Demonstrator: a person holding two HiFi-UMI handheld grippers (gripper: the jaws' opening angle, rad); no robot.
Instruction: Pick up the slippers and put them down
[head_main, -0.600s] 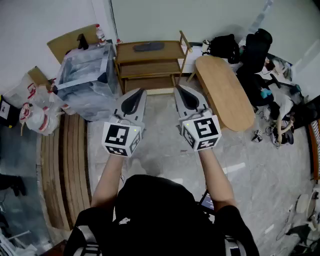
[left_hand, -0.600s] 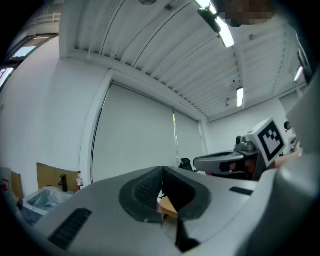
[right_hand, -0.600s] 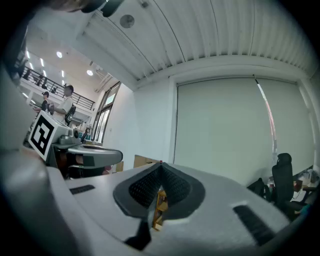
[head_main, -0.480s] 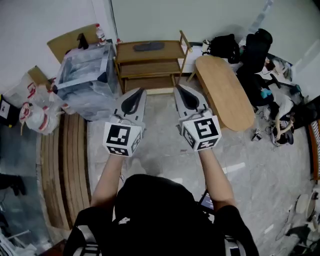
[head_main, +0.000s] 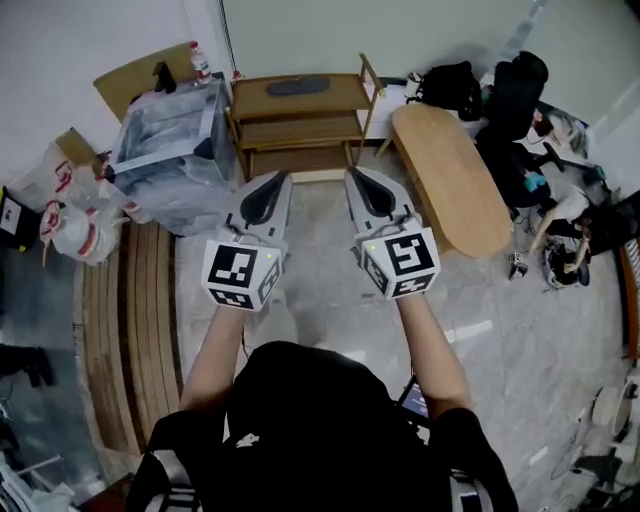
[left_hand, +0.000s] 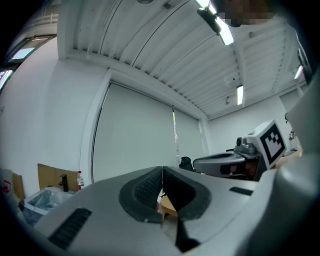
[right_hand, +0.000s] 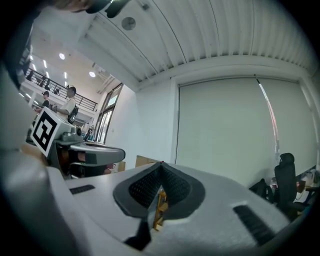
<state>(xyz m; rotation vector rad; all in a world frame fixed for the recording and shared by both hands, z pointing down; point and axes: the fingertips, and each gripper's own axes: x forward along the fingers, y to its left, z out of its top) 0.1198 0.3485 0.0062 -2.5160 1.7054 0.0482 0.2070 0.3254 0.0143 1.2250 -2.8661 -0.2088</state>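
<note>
Jaws on both my left gripper (head_main: 279, 185) and right gripper (head_main: 356, 180) are pressed together, gripping nothing, held level. One dark grey flat slipper (head_main: 297, 87) (I only make out one) lies atop the low wooden shoe rack (head_main: 300, 130), well ahead. It's probably light and floppy; I'd pinch its upper edge.

You held the left gripper (head_main: 268, 196) and right gripper (head_main: 366, 190) level, side by side at arm's length, both with jaws closed and empty.
</note>
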